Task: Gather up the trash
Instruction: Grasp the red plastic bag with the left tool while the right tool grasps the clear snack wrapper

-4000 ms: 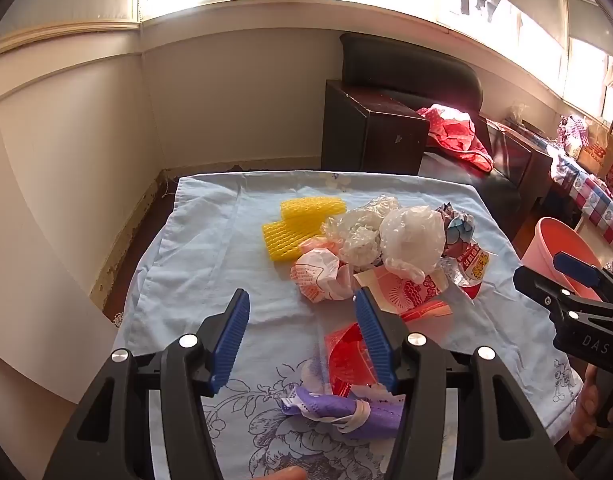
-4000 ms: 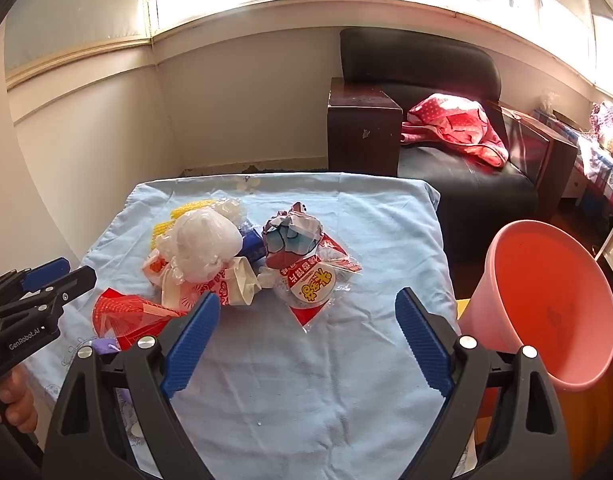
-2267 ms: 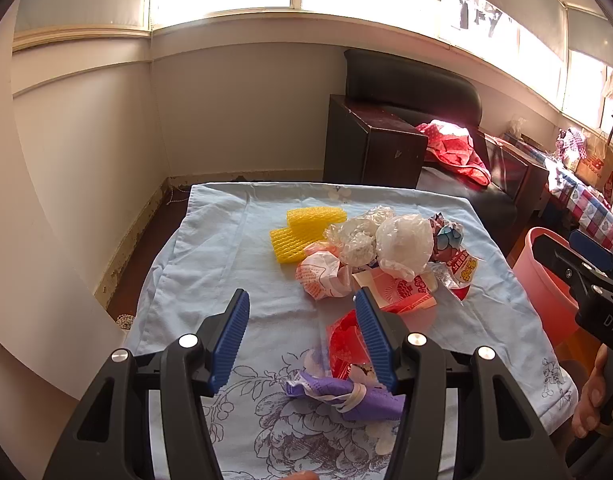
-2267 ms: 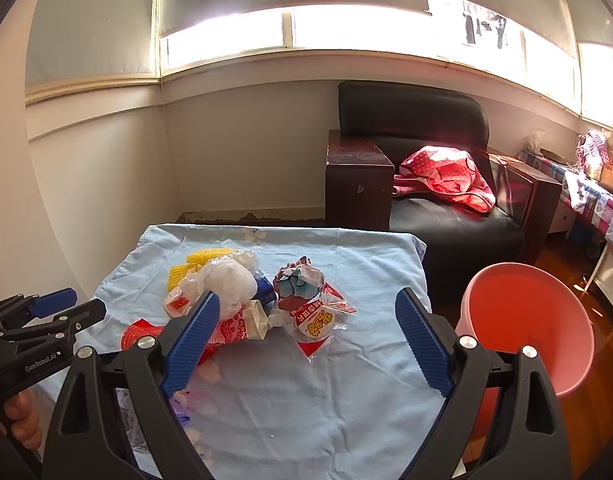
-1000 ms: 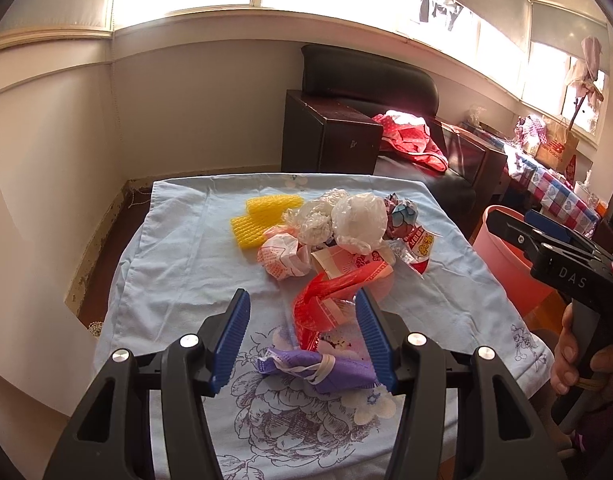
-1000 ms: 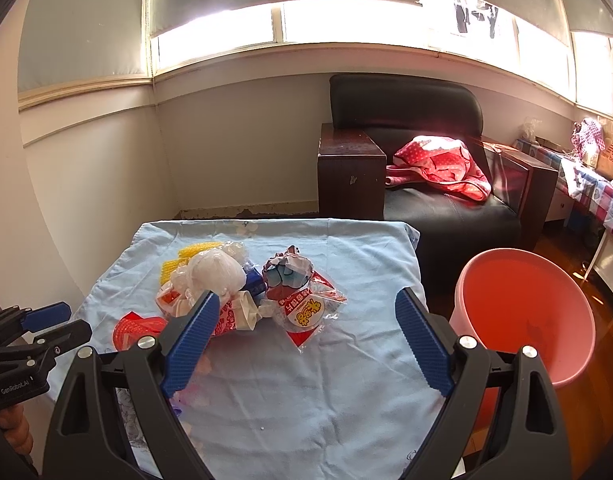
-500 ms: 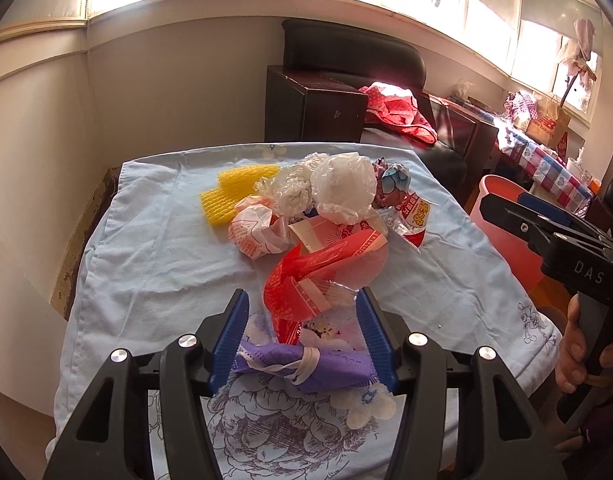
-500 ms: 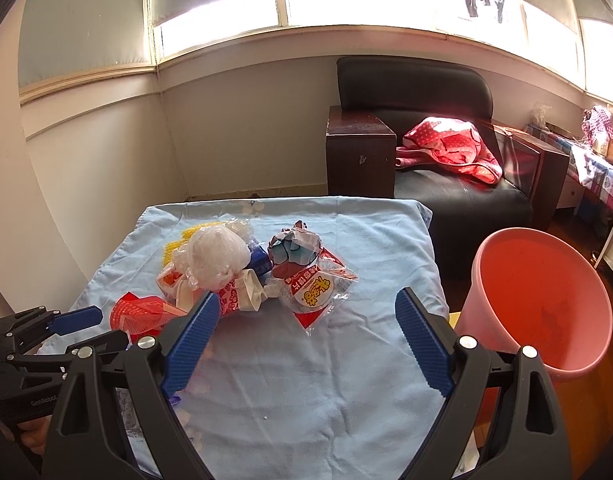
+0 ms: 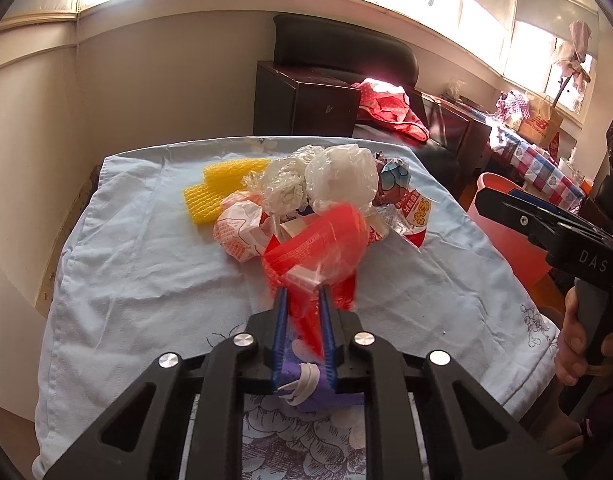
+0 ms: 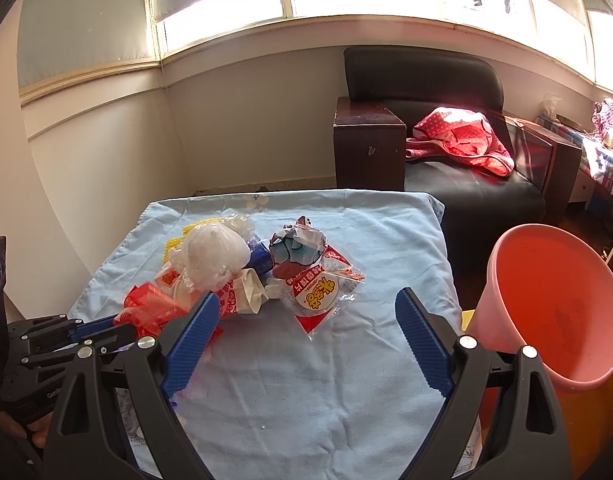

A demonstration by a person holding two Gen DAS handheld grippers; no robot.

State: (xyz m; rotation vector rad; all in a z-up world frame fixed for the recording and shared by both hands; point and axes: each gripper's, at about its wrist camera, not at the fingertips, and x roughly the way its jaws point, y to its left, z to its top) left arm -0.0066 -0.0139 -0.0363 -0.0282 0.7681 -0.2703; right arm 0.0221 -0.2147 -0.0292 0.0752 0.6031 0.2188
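A pile of trash lies on the blue-clothed table (image 10: pixel 346 380): a white plastic bag (image 9: pixel 342 180), yellow foam net (image 9: pixel 218 188), a printed snack packet (image 10: pixel 314 292) and a crumpled blue wrapper (image 10: pixel 298 244). My left gripper (image 9: pixel 303 292) is closing its jaws with the tail of a red plastic wrapper (image 9: pixel 318 240) pinched between the pads. Under its fingers lies a purple wrapper (image 9: pixel 306 384). My right gripper (image 10: pixel 307 298) hovers open over the near cloth, short of the snack packet, with nothing between its fingers. A pink bucket (image 10: pixel 546 300) stands off the table's right side.
Behind the table stand a dark wooden cabinet (image 10: pixel 366 144) and a black armchair (image 10: pixel 446 128) with a red cloth (image 10: pixel 462 136) on it. A hand (image 9: pixel 578 344) grips the right gripper's handle at the table's right edge. A wall runs along the left.
The left jaws have gone from wide open to nearly together around the red wrapper, after the gripper came forward and down over it. The right gripper has barely shifted.
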